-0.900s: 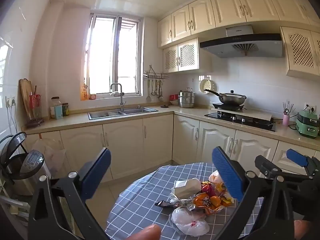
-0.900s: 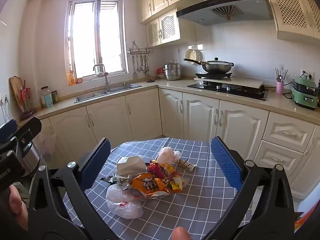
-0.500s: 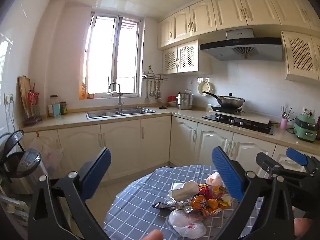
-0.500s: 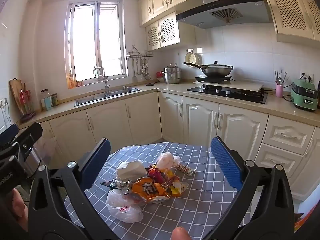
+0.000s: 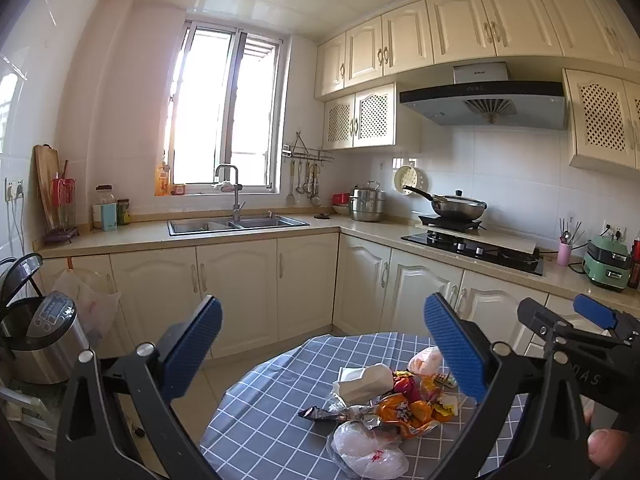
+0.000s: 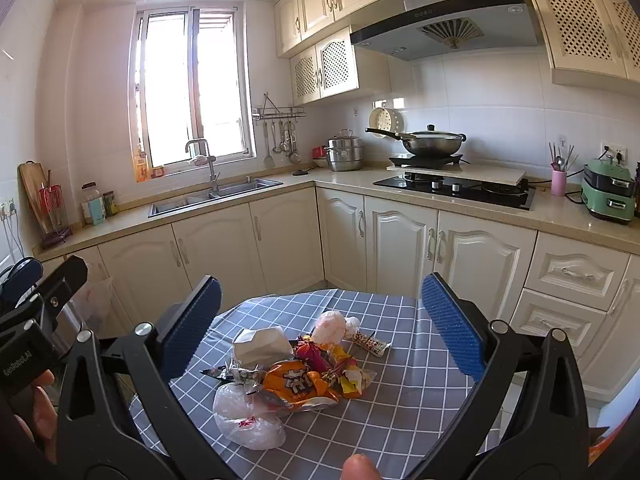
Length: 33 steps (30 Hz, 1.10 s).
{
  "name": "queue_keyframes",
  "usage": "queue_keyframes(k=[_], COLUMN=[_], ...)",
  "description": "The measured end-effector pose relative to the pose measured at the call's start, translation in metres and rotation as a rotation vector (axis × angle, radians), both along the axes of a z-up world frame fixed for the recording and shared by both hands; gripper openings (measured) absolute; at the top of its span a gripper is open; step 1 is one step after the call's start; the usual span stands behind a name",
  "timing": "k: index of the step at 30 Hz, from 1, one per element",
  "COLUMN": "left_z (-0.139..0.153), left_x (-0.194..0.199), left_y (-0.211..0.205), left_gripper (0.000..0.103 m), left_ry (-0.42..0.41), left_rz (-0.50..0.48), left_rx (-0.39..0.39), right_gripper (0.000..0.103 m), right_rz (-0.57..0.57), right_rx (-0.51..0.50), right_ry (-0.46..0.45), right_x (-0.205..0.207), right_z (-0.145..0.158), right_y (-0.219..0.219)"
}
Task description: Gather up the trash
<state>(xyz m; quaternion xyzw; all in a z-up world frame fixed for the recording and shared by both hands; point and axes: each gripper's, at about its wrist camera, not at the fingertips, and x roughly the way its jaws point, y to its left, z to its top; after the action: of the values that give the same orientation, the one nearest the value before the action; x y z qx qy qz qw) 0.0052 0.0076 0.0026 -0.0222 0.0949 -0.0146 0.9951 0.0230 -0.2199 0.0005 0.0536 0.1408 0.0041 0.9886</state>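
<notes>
Both grippers slightly farther back.

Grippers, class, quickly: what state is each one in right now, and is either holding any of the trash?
Left tool: open, holding nothing.
Right tool: open, holding nothing; the trash pile lies untouched on the table.

A home kitchen. Ahead of the grippers, cream cabinets run under an L-shaped counter with a steel sink below the window. Ahead and to the right, a wok sits over a gas hob beneath an extractor hood.
</notes>
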Motion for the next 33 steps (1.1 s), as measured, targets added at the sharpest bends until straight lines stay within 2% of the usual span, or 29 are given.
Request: queue_keyframes(k=[33], left_z=[-0.014], left_x=[0.003], left_y=[-0.005], left_gripper=[0.099], left_ry=[0.018], left_rz=[-0.009], left_rx=[0.009], right_gripper=[0.098], right_rz=[-0.004], right_rx=[0.001], right_ry=[-0.005], right_x=[0.003], right_z=[0.000], right_y=[-0.006])
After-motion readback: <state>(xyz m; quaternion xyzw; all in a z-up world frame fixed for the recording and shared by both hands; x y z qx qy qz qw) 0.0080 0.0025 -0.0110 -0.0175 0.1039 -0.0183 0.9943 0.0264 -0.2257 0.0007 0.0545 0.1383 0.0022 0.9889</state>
